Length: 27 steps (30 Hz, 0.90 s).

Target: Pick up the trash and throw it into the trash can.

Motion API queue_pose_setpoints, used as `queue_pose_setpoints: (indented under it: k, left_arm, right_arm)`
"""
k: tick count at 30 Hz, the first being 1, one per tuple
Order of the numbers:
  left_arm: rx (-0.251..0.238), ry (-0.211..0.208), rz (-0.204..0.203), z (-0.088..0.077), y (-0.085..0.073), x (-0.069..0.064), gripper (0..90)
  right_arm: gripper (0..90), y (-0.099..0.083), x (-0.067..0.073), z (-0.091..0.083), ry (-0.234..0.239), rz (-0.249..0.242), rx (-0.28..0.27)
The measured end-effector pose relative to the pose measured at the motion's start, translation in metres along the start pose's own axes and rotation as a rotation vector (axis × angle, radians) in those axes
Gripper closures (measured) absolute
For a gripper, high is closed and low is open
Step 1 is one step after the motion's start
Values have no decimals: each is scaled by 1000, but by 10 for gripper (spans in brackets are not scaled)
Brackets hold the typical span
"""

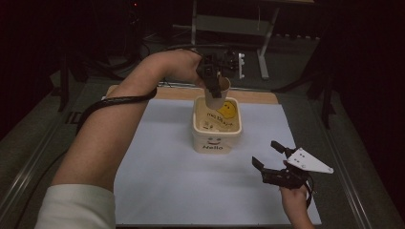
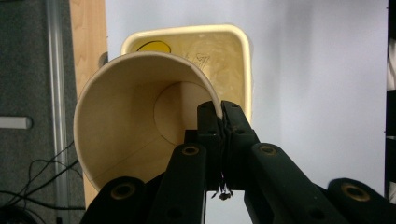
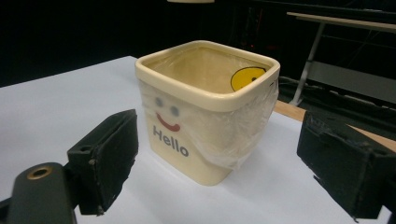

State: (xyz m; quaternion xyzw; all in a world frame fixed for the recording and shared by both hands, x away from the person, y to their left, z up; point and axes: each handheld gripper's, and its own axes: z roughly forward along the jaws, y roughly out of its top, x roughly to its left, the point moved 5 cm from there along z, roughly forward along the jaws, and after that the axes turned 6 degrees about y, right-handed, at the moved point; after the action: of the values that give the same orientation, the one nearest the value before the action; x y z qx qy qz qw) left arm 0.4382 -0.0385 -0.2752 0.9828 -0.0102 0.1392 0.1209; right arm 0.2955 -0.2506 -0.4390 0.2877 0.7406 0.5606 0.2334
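While left claw (image 2: 220,122) pinches paper cup (image 2: 135,121) rim, right claw (image 3: 224,158) wide open

Matt paper cup (image 2: 126,116); glossy cream plastic bin (image 3: 210,135), thin clear film liner; smooth white sheet (image 1: 167,176).

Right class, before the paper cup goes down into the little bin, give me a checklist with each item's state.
1. Left claw pinches the paper cup by its rim: ok.
2. Cup over the bin opening: ok.
3. Bin upright on the white sheet: ok.
4. Plastic liner folded over the bin rim: ok.
5. Right claw open, apart from the bin: ok.
6. Room inside the bin: cannot tell.
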Motion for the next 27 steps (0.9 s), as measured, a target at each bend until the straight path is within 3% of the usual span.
queue_pose_setpoints:
  k: [4,7,13,16,17,18,20,27]
  left_arm:
    - [-5,-17,-9,9,3,1,885]
    - [19,-19,-21,17,2,3,884]
    - [4,-19,-43,26,0,8,866]
    - [3,-37,-65,27,-1,8,664]
    - [-8,-25,-95,27,-1,9,664]
    - [-21,-26,-110,26,-2,9,569]
    - [-36,-38,-121,24,-3,8,533]
    - [-58,-23,-165,14,-12,5,411]
  right_arm:
    - [126,0,0,0,2,-1,0]
    - [126,0,0,0,1,-2,0]
    - [126,0,-1,0,3,2,0]
    - [126,0,-1,0,0,0,1]
    - [126,0,-1,0,1,1,0]
    - [126,0,-1,0,0,-1,-1]
    - [126,0,-1,0,0,0,-1]
    - [126,1,0,0,2,-2,-1]
